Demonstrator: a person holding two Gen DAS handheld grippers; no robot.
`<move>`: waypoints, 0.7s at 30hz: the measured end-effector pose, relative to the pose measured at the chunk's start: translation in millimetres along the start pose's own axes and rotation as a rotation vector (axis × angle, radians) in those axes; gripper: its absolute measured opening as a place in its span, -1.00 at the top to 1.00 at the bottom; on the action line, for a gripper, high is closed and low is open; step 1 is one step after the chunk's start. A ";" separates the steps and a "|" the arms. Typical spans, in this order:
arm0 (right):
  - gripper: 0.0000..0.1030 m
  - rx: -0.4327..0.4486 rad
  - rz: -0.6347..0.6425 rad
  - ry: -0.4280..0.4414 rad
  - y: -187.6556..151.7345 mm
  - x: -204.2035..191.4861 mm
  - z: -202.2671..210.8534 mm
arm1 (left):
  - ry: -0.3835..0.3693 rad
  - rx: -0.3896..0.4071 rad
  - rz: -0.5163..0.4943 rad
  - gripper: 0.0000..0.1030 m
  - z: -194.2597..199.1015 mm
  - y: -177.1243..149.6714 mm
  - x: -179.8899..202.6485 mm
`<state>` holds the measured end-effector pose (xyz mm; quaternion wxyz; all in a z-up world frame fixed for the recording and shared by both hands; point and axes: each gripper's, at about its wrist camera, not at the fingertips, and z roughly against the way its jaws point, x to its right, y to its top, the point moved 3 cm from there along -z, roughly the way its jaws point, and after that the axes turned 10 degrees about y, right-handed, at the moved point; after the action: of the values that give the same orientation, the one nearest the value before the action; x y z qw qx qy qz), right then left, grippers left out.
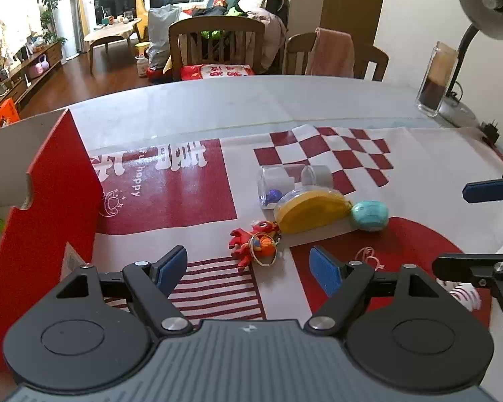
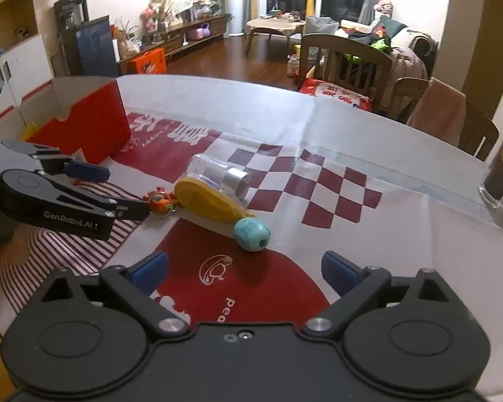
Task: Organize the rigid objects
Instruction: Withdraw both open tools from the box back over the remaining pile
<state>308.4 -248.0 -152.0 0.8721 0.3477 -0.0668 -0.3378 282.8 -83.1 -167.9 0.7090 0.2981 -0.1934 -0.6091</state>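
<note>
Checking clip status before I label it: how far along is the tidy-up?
Early. Done: the red box already holds something yellow; what it is I can't tell. In hand: nothing; left gripper and right gripper are both open and empty. Left: red toy keychain, yellow case, teal toy and clear jar lie clustered on the table mat.

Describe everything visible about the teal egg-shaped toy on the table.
The teal egg-shaped toy looks like smooth hard plastic, pale turquoise with faint lighter bands and a small dark round hole in the end facing the right wrist camera. It lies on its side on the red-and-white table cover, at the edge of a red patch, against the yellow case's end. No gripper touches it.
</note>
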 end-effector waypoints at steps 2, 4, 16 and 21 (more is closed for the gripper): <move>-0.83 -0.008 0.019 0.006 2.4 1.0 -7.1 | 0.007 -0.003 -0.004 -0.55 -5.9 0.3 1.9; -0.81 -0.013 0.039 0.011 4.8 2.5 -15.4 | 0.012 -0.011 -0.010 -0.55 -12.6 0.8 3.3; -0.33 -0.060 0.092 0.037 11.9 12.4 -53.9 | 0.020 -0.017 -0.075 -0.55 -40.7 -1.9 16.7; -0.14 -0.069 0.074 0.055 12.2 16.6 -61.9 | 0.025 -0.014 -0.073 -0.55 -47.5 -1.0 17.4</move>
<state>349.4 -217.3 -192.3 0.8970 0.3238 -0.0441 -0.2977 315.5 -91.2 -205.6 0.6908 0.3074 -0.1694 -0.6321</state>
